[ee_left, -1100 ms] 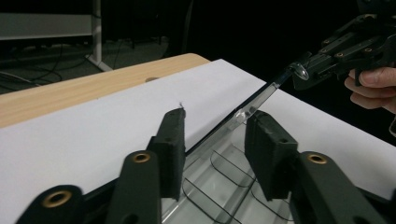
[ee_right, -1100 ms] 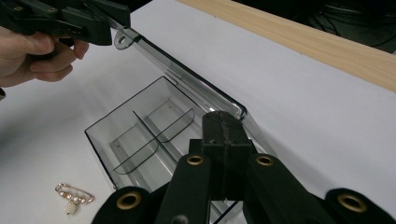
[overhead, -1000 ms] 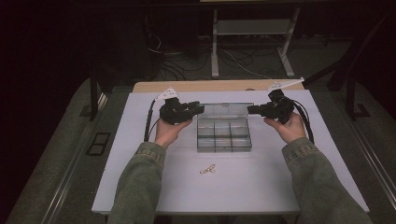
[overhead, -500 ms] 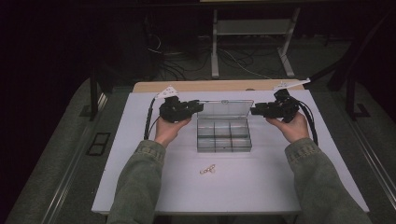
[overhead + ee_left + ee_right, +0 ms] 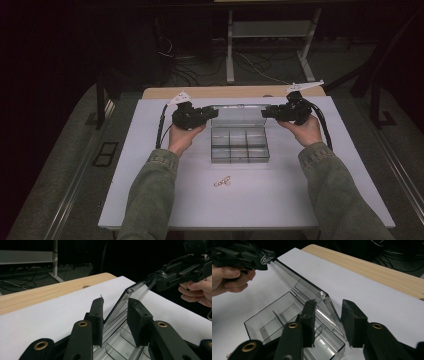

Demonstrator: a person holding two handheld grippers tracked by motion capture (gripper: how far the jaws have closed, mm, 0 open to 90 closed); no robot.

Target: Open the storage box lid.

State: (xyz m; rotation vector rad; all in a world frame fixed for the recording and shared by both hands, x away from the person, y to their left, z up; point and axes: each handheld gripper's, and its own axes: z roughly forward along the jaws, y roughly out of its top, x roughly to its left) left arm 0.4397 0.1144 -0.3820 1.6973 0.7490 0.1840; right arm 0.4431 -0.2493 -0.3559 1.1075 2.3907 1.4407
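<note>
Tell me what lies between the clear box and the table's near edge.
In the high view, a small chain lies on the white table before the box.

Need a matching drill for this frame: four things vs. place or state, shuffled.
1 lid
2 box
3 small metal piece
4 wooden board

a loose on the white mat, nearer the person than the box
b tilted up
c beyond the mat's far edge
d open, mid-mat

Pairs: 1-b, 2-d, 3-a, 4-c

A dim room: grey floor point(image 5: 60, 165), tangled cables point(image 5: 260, 65) and a white metal stand point(image 5: 270, 30) behind.
</note>
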